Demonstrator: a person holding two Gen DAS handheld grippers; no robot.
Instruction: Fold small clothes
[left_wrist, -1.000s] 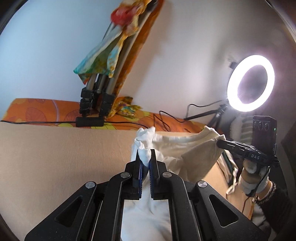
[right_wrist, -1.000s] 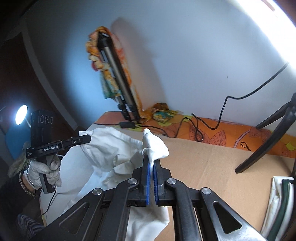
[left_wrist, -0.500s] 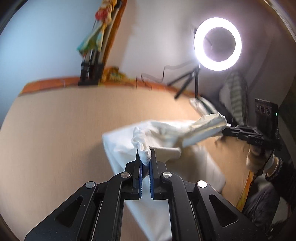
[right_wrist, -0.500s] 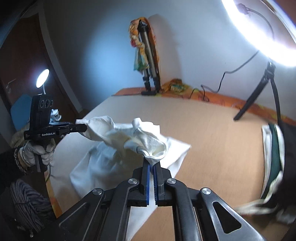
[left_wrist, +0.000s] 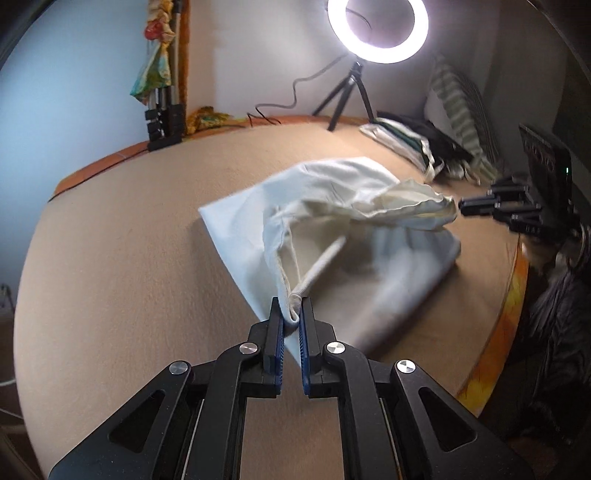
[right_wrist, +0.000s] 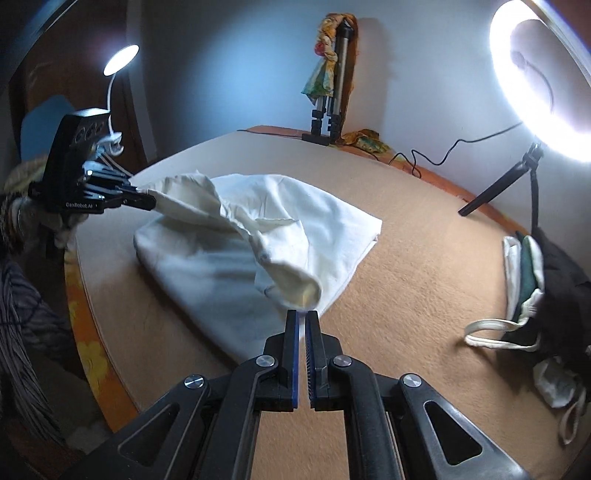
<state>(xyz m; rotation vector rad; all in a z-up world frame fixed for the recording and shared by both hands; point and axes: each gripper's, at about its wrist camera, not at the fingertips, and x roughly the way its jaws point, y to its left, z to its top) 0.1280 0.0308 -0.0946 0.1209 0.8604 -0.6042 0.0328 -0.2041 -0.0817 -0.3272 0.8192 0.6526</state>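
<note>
A cream-white cloth garment (left_wrist: 332, 192) lies partly on the tan table, its near edge lifted. My left gripper (left_wrist: 290, 317) is shut on one corner of its hem. My right gripper (right_wrist: 303, 318) is shut on the other corner; in the left wrist view it (left_wrist: 461, 206) holds the cloth at the right. In the right wrist view the left gripper (right_wrist: 146, 201) pinches the cloth at the left. The garment (right_wrist: 258, 236) sags between the two grippers, its far part resting flat on the table.
A ring light on a tripod (left_wrist: 380, 26) stands at the table's back. A folded tripod with a colourful scarf (left_wrist: 162, 85) leans on the wall. A pile of clothes (left_wrist: 417, 144) lies at the right (right_wrist: 528, 280). The table edge with orange cloth (left_wrist: 509, 295) is near.
Both grippers have lowered and moved forward with the garment, from held up in the air to laid onto the table. The far part of the cloth now rests flat.
</note>
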